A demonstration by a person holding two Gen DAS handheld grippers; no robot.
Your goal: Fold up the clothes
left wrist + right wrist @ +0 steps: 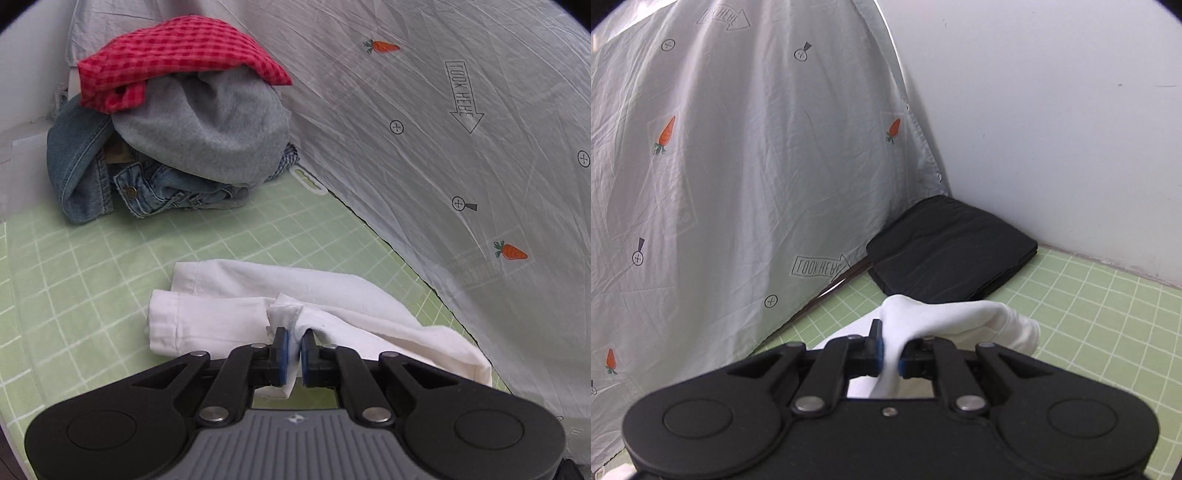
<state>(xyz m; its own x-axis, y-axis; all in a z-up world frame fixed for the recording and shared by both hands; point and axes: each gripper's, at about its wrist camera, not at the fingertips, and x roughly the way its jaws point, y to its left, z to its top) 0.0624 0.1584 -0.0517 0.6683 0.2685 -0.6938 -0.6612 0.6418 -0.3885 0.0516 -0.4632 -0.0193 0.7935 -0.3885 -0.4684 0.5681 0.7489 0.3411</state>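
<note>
A fold of the white garment (295, 295) is pinched tight in the left tongs (293, 345), and the rest is spread across the green gridded mat (92, 277). Another bunch (942, 314) is clamped by the right tongs (891, 350). Unfolded clothes (177, 122) are piled at eleven o'clock; a folded black garment (953, 247) sits at one o'clock.

We see soft, even, diffuse light in both views, no glare, only faint shadows under the clothes pile (173, 140). Fisheye bending curves the green grid mat (92, 266) and darkens the frame corners. Focus is fair; the white garment (945, 317) looks slightly blown out.
</note>
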